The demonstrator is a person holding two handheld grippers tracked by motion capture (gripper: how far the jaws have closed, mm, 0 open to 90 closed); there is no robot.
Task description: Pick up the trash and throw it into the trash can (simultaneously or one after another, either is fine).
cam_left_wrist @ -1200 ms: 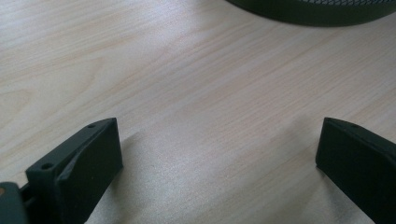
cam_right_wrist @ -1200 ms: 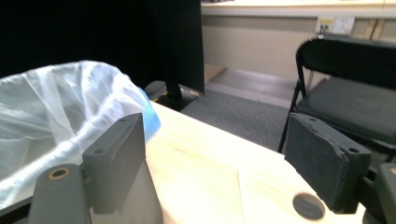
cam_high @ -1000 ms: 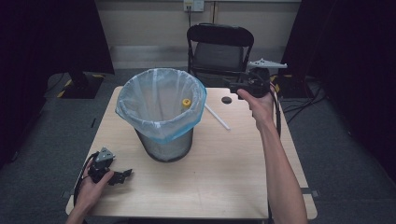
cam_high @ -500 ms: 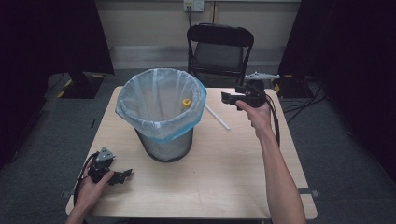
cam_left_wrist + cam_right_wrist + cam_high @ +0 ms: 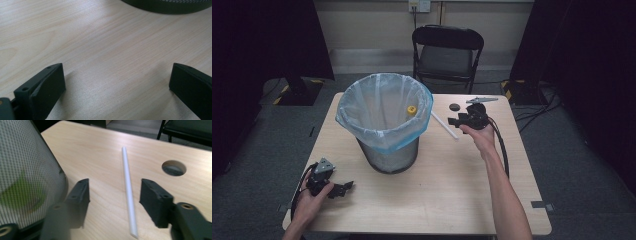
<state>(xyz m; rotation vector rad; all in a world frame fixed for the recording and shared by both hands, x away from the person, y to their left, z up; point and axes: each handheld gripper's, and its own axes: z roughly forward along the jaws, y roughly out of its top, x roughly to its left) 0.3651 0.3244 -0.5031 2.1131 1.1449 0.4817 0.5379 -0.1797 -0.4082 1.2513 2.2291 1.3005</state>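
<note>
High view: we see the whole wooden surface (image 5: 452,190). A mesh bin (image 5: 387,155) with a pale blue liner (image 5: 362,112) stands centre-left, a small yellow thing (image 5: 411,109) inside near its right rim. The white straw (image 5: 445,125) lies just right of the bin, long axis running diagonally from upper left to lower right. The right hand-held gripper (image 5: 454,121) sits at the straw's lower end, centre-right of the frame, pointing left; jaw spacing is hard to read here. A round hole (image 5: 455,106) in the surface lies just above it. The left hand-held gripper (image 5: 343,187) rests in the lower left, well apart from the bin. A black chair (image 5: 448,50) stands beyond the far edge.

Left gripper view: the left hand-held gripper (image 5: 117,85) has jaws spread wide, bare wood between them, the bin's dark base at the top edge.

Right gripper view: the right hand-held gripper (image 5: 113,195) has just been closing, jaws half spread, and the straw (image 5: 128,190) lies between them, nearer the right one, untouched. It runs almost straight up the frame, near end cut at a slant by the bottom edge. The bin's mesh wall (image 5: 27,170) covers the left, the hole (image 5: 174,168) sits upper right.
</note>
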